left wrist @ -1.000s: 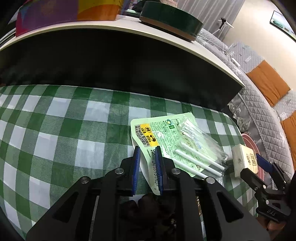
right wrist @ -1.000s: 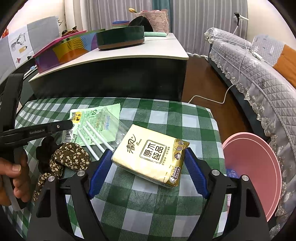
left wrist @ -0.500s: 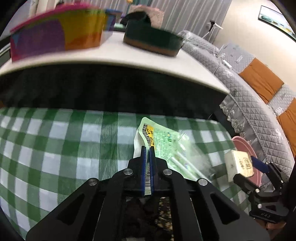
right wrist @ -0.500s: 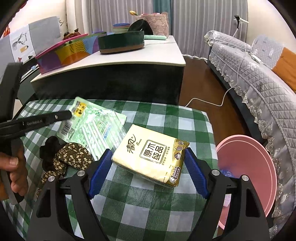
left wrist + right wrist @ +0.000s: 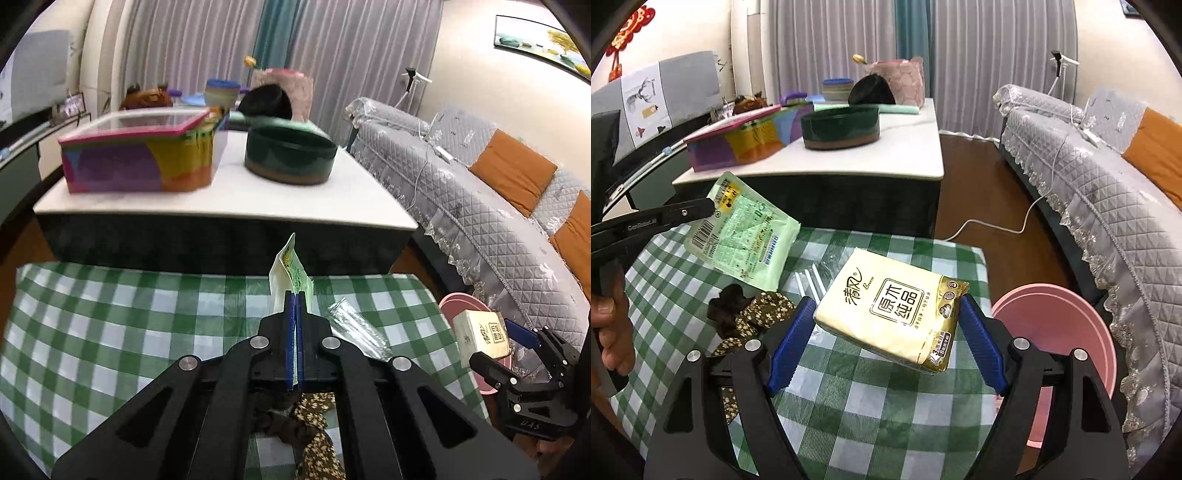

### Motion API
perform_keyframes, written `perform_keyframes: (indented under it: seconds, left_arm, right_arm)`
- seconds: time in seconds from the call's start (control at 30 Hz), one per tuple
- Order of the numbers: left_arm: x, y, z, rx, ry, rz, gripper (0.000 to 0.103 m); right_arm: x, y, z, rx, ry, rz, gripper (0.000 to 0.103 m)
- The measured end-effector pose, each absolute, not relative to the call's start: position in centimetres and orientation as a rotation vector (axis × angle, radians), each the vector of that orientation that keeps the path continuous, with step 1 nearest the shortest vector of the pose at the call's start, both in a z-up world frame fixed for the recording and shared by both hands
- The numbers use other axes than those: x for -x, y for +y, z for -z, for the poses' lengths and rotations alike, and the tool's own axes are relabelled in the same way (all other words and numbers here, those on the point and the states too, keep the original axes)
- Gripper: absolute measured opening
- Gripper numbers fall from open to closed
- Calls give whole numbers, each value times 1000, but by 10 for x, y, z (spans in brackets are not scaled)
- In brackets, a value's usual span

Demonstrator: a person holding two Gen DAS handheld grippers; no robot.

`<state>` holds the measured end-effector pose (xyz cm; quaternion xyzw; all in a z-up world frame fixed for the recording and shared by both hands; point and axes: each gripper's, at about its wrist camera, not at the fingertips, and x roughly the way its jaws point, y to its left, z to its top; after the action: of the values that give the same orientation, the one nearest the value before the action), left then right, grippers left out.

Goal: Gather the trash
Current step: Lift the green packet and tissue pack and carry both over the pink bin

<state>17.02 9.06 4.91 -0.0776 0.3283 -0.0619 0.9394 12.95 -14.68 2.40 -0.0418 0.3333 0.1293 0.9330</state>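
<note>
Above the green-and-white checked tablecloth (image 5: 871, 413), the left gripper (image 5: 294, 306), now clamped on the flat green printed wrapper (image 5: 742, 236), has lifted it clear. Beside it, the right gripper (image 5: 886, 332) carries the cream tissue pack (image 5: 890, 310) between wide jaws, so both pieces look ready for the pink plastic bin (image 5: 1063, 332).

Green wrapper (image 5: 744, 236) — flat printed pkg w/ barcode and yellow label, pinched by one corner, hanging tilted in the air above the green-checked cloth (image 5: 871, 402). Tissue pack (image 5: 892, 308) — cream and gold, unopened, held tilted above the cloth's right side, near the pink bin (image 5: 1082, 332).
</note>
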Motion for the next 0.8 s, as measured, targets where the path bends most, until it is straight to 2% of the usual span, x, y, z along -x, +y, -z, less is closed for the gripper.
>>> perform_keyframes:
  seconds: [0.4,0.8]
  left_arm:
    - [-138,76,-79,134,609,162,0]
    - [-135,53,-68,97,635,185,0]
  right_arm:
    - [-114,-180,-70,134,613,-229,78]
    - [-116,-219,-62,102,603,-162,78]
